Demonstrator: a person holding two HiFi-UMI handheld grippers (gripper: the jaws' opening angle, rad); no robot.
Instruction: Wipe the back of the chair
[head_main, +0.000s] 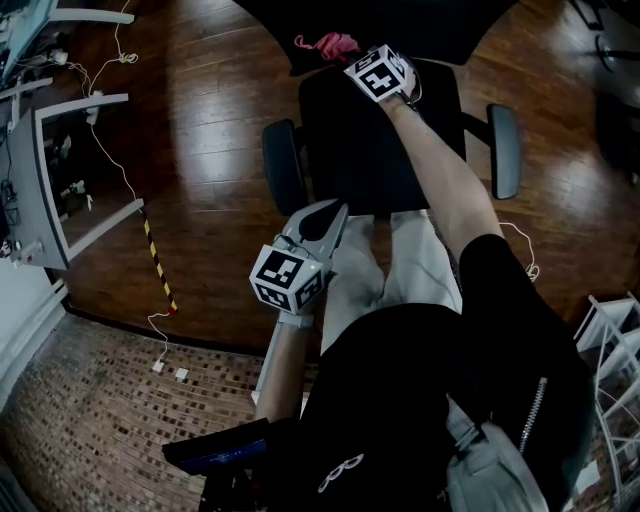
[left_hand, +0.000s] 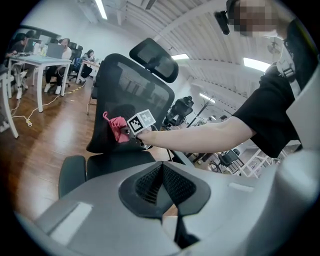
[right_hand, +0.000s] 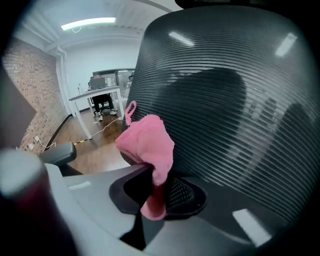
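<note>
A black office chair (head_main: 380, 140) stands in front of me, its mesh back (right_hand: 235, 100) filling the right gripper view. My right gripper (right_hand: 156, 192) is shut on a pink cloth (right_hand: 147, 142), which is held against the lower part of the mesh back; the cloth (head_main: 328, 45) also shows at the top of the head view beside the right gripper's marker cube (head_main: 380, 72). From the left gripper view the cloth (left_hand: 118, 128) sits low on the backrest (left_hand: 132, 95). My left gripper (left_hand: 162, 187) hangs back near my legs, jaws together, holding nothing.
The chair's armrests (head_main: 505, 150) stick out on both sides of the seat. A white desk frame (head_main: 60, 180) and cables (head_main: 120, 170) lie at the left on the wooden floor. A white rack (head_main: 612, 340) stands at the right. People sit at desks (left_hand: 40, 60) far off.
</note>
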